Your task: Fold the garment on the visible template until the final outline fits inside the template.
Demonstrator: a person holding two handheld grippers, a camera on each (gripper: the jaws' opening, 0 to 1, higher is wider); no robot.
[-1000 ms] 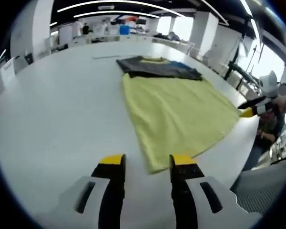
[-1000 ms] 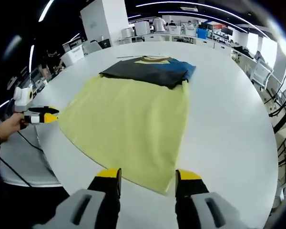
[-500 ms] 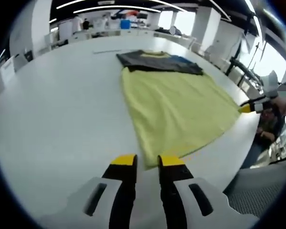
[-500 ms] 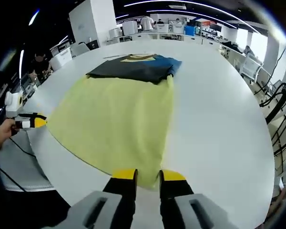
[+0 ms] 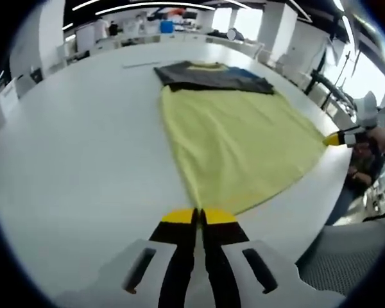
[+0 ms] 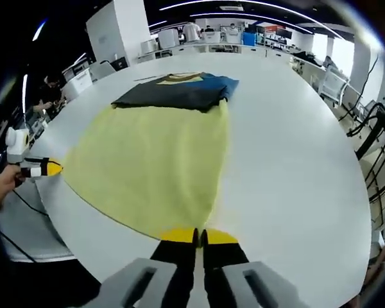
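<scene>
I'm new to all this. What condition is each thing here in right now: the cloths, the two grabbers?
Yellow garment: spread flat on the white table, not yet folded.
Dark folded clothes: lying in a stack at the yellow garment's far edge.
Left gripper: jaws shut on one near corner of the yellow garment.
Right gripper: jaws shut on the other near corner.
</scene>
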